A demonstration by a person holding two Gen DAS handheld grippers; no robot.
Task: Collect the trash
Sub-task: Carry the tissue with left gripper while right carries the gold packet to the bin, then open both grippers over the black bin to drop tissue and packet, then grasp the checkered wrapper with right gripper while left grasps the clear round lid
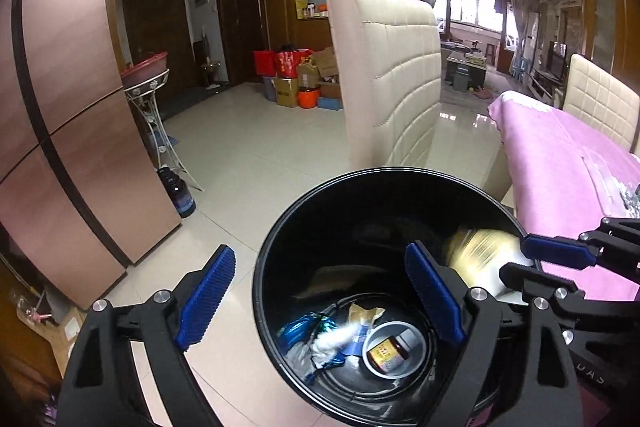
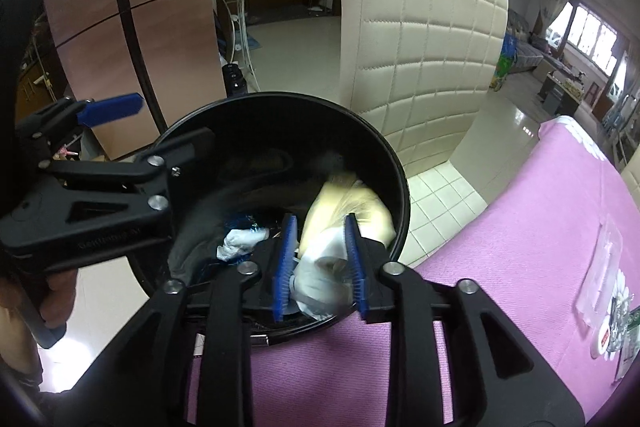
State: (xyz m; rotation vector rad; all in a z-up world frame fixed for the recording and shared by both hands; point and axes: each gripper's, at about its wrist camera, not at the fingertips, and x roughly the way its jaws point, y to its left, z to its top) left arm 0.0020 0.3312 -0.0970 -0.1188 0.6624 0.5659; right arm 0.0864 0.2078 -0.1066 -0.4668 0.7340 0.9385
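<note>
A black round trash bin (image 1: 276, 239) stands on the floor beside the table; it also shows in the right wrist view (image 2: 400, 183). Inside lie a blue wrapper (image 1: 304, 327), crumpled white paper (image 1: 332, 339) and a small brown jar (image 1: 388, 351) in a grey cup. My left gripper (image 1: 320, 303) is open, its right finger inside the bin's rim. My right gripper (image 2: 320, 267) is over the bin's near rim, shut on a blurred yellow and white bag (image 2: 344, 223), which also shows in the left wrist view (image 1: 480, 251).
A cream padded chair (image 1: 388, 75) stands just behind the bin. A table with a pink cloth (image 2: 500, 267) is to the right, with small packets (image 2: 612, 327) at its far right. A copper fridge (image 1: 60, 107) stands left, with a white metal stand (image 1: 156, 115) beside it.
</note>
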